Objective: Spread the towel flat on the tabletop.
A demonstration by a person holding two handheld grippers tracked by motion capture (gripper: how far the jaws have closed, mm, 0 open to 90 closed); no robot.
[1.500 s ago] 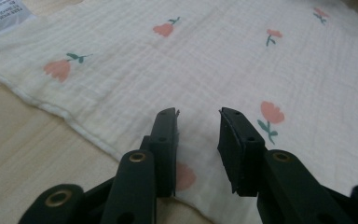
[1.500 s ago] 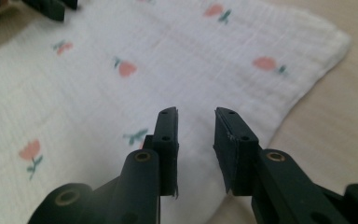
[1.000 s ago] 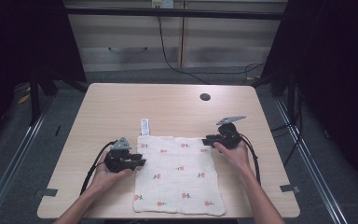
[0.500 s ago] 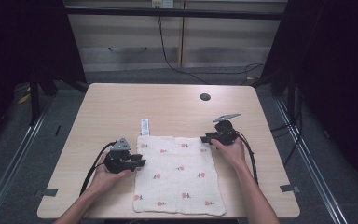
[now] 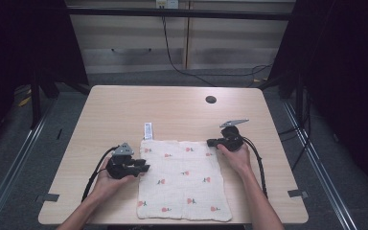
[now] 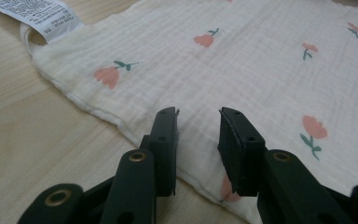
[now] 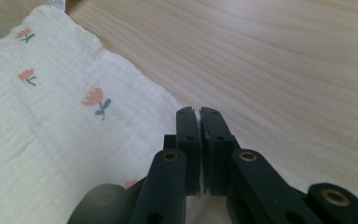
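Observation:
A cream muslin cloth printed with small pink flowers lies flat on the wooden table, its white care label at the far left corner. My left gripper rests at the cloth's left edge. It is open, and the cloth passes under the gap between its jaws. My right gripper is at the far right corner. Its jaws have just been closing and now stand together, pinching the cloth's edge.
A dark round cable hole sits in the tabletop at the far right. Bare wood lies beyond the cloth and on both sides of it. Black cables trail from both grippers toward the near table edge. Dark floor surrounds the table.
The right hand has shifted very slightly at the cloth's far right corner. The left hand and the cloth have stayed put.

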